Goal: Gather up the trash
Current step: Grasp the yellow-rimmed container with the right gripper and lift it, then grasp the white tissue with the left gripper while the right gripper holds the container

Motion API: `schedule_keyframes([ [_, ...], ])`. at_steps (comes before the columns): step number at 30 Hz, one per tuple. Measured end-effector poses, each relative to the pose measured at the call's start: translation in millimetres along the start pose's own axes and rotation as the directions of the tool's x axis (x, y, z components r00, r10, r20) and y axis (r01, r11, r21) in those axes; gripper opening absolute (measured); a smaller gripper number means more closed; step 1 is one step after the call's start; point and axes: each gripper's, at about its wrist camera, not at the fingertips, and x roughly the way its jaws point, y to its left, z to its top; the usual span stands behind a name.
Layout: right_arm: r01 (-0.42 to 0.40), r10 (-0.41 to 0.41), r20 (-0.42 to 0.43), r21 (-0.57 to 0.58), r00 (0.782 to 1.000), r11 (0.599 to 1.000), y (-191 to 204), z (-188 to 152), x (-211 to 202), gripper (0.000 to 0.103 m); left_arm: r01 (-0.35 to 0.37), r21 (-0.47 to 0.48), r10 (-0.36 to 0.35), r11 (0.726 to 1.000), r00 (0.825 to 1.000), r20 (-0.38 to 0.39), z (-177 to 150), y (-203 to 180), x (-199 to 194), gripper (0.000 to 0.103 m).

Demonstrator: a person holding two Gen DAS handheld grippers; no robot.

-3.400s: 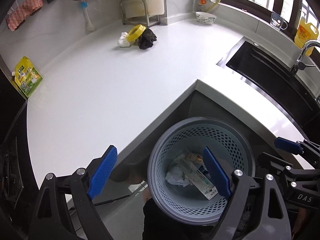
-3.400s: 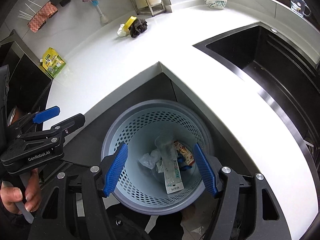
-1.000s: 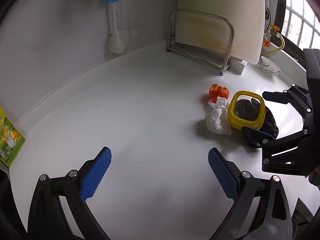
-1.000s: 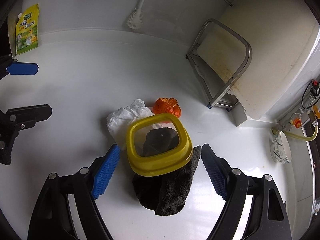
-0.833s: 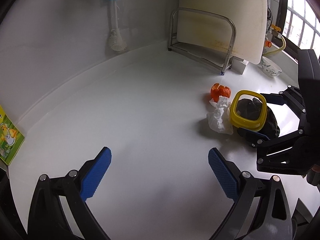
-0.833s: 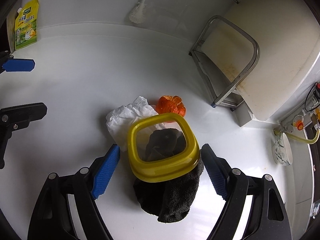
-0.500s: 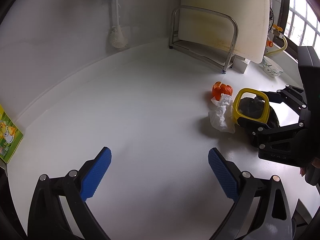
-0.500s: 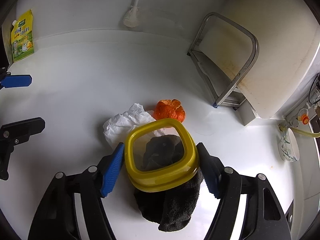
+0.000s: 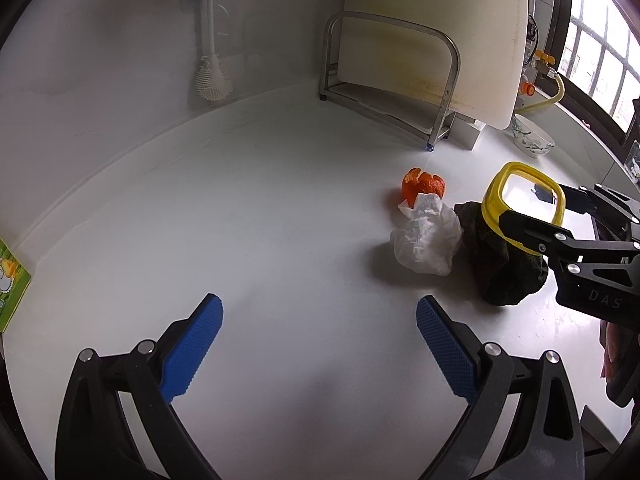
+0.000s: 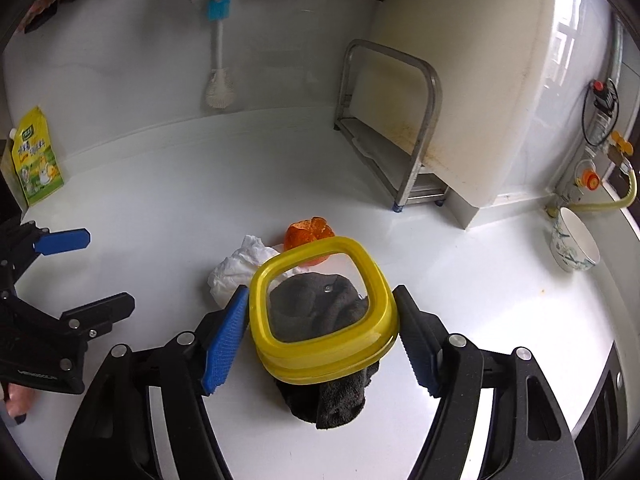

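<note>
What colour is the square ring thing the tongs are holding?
Yellow. The ring shows best in the right wrist view.

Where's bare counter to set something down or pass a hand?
Free: the wide white counter between the green pouch, the hanging brush and the tissue. Crowded: the tissue, orange peel, dark cloth and yellow lid cluster before the metal rack.
</note>
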Motion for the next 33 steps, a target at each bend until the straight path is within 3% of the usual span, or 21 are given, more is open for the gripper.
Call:
schedule_keyframes([
  [9, 0.063, -0.066, 0.005, 0.226, 0.998, 0.972, -34, -34, -32, 0.069, 0.052, 0.044, -0.052, 0.998, 0.999, 0.013, 12, -27, 19, 0.096],
  [23, 0.160, -0.170, -0.009, 0.387, 0.985, 0.908, -69, -84, -72, 0.069, 0.120, 0.068, -0.122, 0.990, 0.992, 0.020, 24, -71, 19, 0.096],
  [28, 0.169, -0.177, -0.021, 0.424, 0.984, 0.890, -80, -101, -82, 0.069, 0.099, 0.085, -0.101, 0.992, 0.995, 0.022, 24, -85, 24, 0.096],
  [33, 0.163, -0.170, -0.025, 0.450, 0.985, 0.878, -85, -113, -86, 0.069, 0.049, 0.125, -0.054, 0.991, 0.998, 0.041, 24, -72, 29, 0.096],
])
